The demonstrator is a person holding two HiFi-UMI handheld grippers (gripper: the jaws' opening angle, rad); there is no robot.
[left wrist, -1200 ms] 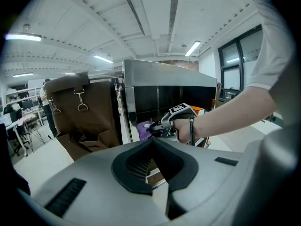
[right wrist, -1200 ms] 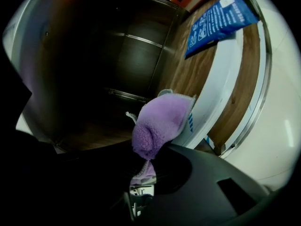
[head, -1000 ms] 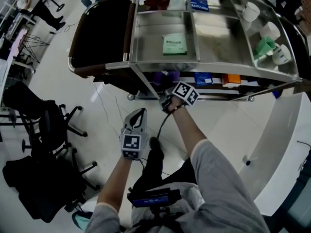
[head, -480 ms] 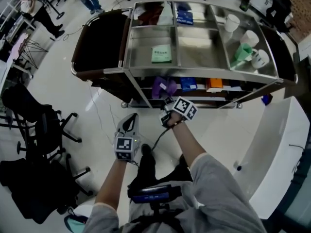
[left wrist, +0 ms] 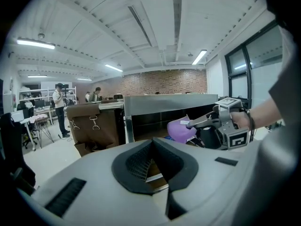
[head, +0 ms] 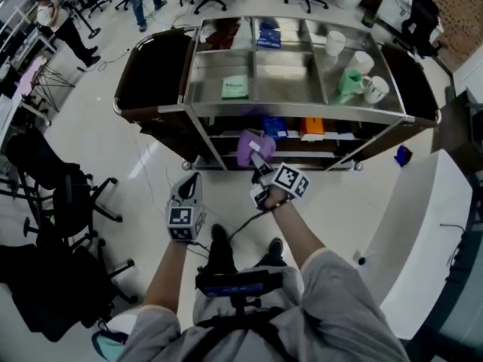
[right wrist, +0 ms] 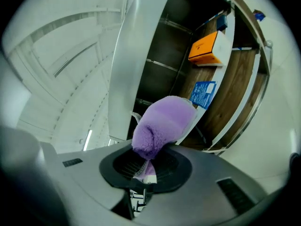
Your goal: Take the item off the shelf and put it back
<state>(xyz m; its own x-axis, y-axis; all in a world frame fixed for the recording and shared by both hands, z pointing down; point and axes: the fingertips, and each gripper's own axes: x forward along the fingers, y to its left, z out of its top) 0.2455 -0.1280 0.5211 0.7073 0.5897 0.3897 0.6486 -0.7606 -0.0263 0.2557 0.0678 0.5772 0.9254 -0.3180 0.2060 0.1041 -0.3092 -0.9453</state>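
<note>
A pale glossy floor [head: 113,149] with office chairs around it carries a steel cart [head: 302,114], its top tray holding white mugs [head: 336,42] near the right end and a green packet [head: 235,87] in the left compartment. Below, an orange box [right wrist: 209,48] and a blue box [right wrist: 203,93] sit on the lower shelf [head: 332,143].

The right arm reaches forward from the body, forearm nearly straight, and the right gripper [head: 260,164] points at the cart's open front. Its jaws are clamped on a purple fluffy item [head: 253,148], which sticks out past the pads and hangs in the air just before the front edge of the lower shelf, left of the blue box.

The left arm is bent closer to the body. The left gripper [head: 189,183] is held over the floor, well short of the cart's front left corner, aimed slightly downward, its jaws together with nothing between them
</note>
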